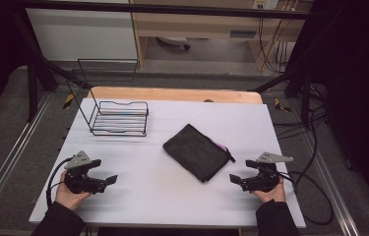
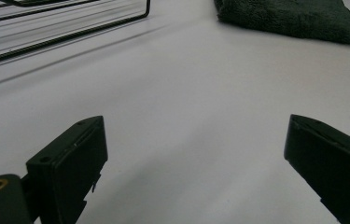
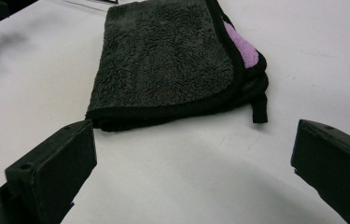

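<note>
Left gripper: the left gripper [image 1: 104,173] sits low at the near left of the table, held in the person's left hand [image 1: 69,194]. Jaws spread wide, nothing between them, just bare white surface in its own view.

Right gripper: the right gripper [image 1: 241,171] is at the near right, held in the right hand [image 1: 270,192]. Jaws also wide apart and holding nothing. It points inward at the cloth, whose near corner lies just past the jaw tips in the right gripper view.

Cloth: a dark fluffy folded cloth [image 1: 197,151] lies flat around the middle of the table, turned at an angle. There's a purple layer [image 3: 243,46] peeking out at one edge and a little dark tab [image 3: 258,109] sticking off the corner. It's apart from both grippers, nearer the right one.

Wire rack: a black wire rack [image 1: 119,118] stands at the far left of the table, with a tall wire back leaning up behind it. Looks empty. It's well apart from the cloth and pretty much straight ahead of the left gripper.

In the way: nothing much lies between either gripper and the cloth, just open table.

Surface: a white sheet [image 1: 172,196] covers the table, with a strip of bare wood [image 1: 172,93] showing at the far edge.

Room: dark metal frame bars [image 1: 162,9] around the table, grey floor, cables [image 1: 315,196] trailing at the right, pale furniture at the back.
</note>
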Tool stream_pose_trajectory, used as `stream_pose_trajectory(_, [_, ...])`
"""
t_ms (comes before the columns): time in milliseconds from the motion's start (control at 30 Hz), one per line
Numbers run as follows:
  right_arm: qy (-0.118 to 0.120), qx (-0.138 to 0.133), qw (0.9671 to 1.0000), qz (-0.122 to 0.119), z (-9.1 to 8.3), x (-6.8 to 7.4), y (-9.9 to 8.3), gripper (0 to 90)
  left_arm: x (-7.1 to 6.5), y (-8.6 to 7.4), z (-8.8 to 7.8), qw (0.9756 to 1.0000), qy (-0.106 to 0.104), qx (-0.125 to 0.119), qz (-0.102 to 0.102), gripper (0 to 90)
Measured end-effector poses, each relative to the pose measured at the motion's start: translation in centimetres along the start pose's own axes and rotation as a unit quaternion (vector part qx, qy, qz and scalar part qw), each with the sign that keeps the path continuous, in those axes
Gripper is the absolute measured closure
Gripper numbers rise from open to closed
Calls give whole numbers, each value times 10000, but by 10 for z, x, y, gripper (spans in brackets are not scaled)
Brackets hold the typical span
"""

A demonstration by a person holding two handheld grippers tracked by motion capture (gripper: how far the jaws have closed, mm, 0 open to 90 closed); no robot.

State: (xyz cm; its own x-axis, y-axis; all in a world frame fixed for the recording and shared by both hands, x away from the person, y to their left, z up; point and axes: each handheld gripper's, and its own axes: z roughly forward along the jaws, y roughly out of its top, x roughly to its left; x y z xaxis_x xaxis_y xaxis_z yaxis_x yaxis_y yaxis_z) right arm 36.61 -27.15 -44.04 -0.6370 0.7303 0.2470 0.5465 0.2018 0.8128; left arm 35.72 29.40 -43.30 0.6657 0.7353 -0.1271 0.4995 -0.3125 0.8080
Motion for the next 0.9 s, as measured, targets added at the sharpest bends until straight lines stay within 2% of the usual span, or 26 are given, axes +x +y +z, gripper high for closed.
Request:
stream_pose_trajectory(367, [-94, 108, 9999, -94, 3, 5, 2, 7, 0, -2, 0, 10000, 8, 18, -6, 60])
stream_pose_trajectory(633, [-56, 103, 9998, -140, 9, 12, 4, 7, 0, -2, 0, 10000, 17, 45, 22, 60])
stream_pose_trajectory(900, [-88, 207, 9994, -268, 19, 25, 9, 9, 0, -3, 2, 9999, 24, 106, 44, 62])
